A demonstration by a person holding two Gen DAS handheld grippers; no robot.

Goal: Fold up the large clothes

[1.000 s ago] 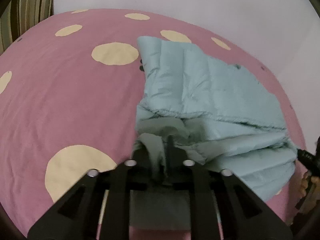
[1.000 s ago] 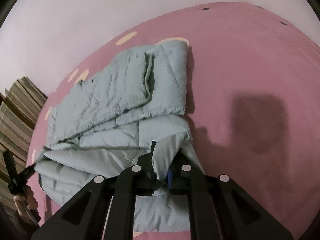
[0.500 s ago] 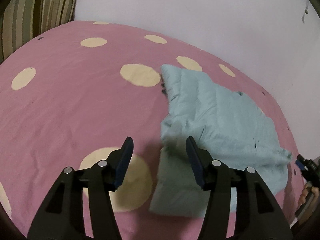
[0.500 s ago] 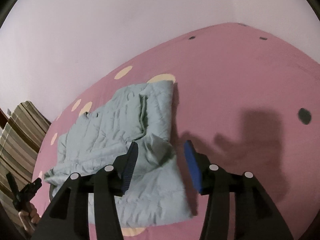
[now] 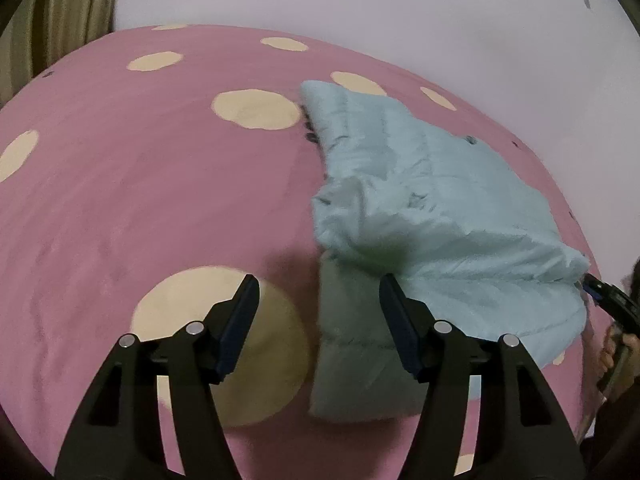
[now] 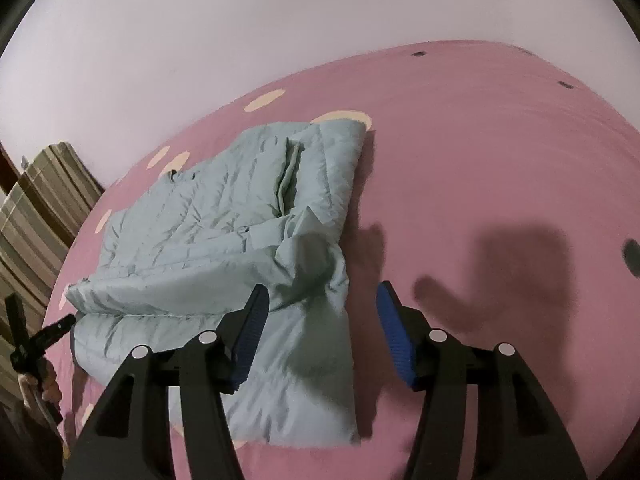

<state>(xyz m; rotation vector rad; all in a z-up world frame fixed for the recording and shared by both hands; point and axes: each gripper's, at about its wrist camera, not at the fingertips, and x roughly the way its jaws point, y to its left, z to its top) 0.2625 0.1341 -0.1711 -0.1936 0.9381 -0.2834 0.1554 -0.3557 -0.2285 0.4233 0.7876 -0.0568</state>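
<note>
Pink bedding with cream dots covers the bed [image 5: 140,184], which is backed by a pale wall [image 6: 280,32]; striped fabric [image 6: 36,216] is seen at the far left edge in the right wrist view. A pale blue padded jacket [image 5: 440,208] is laid folded on the bed, with its upper layer turned over the lower one and a rumpled fold along the near edge. In the left wrist view the jacket lies to the right of centre, beside a large cream dot [image 5: 224,344]. The left gripper [image 5: 316,320] is held above the jacket's near left corner, its jaws apart and nothing between them. In the right wrist view the jacket [image 6: 240,240] is spread to the left, and the right gripper [image 6: 320,332] is held over its near right edge, jaws likewise wide apart and empty. Shadows of the gripper are cast on the bedding [image 6: 500,264] to the right. Each gripper is glimpsed at the edge of the other's view, near the jacket's side.
</note>
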